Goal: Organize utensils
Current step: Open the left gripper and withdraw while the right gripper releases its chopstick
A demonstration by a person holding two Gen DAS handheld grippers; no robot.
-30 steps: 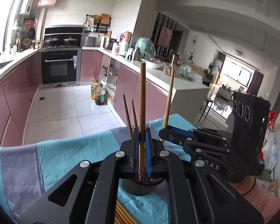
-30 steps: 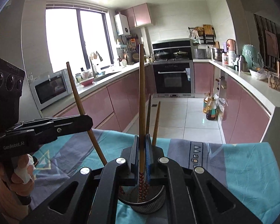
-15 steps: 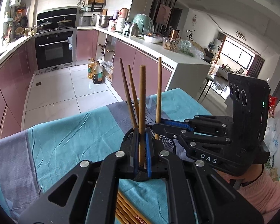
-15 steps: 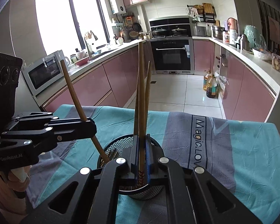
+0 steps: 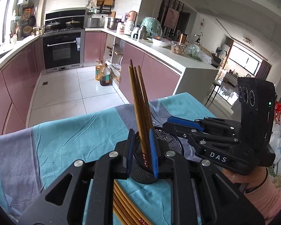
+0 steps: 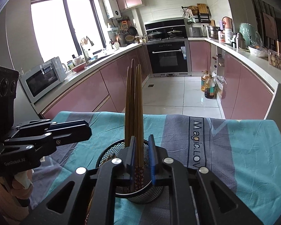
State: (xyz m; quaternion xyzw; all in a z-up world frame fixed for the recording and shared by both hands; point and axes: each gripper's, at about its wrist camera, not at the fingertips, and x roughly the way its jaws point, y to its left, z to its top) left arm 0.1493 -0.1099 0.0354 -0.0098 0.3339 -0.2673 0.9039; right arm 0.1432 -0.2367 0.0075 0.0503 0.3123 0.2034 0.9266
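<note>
- Both sets of jaws are spread apart with nothing pinched: the left gripper (image 5: 142, 151) and the right gripper (image 6: 142, 158) each sit over the holder with chopsticks standing loose in the gap between their blue pads.
- The standing chopsticks (image 5: 139, 105) are in the black mesh holder (image 5: 170, 140), leaning together toward its left side, patterned ends down (four or so, hard to count).
- More loose chopsticks (image 5: 125, 204) lie flat on the teal-and-grey tablecloth (image 5: 69, 136) right at the near edge, under the left gripper.
- Handling guess: they're light, stiff and thin, with a smooth finish, so they'll probably swivel or slide in a pinch. I'd grab the flat ones around mid-length, where they balance, and squeeze across the stick.
- The holder looks light too, so knocking its rim could tip it (the mesh can catch a tip on the way in).
</note>
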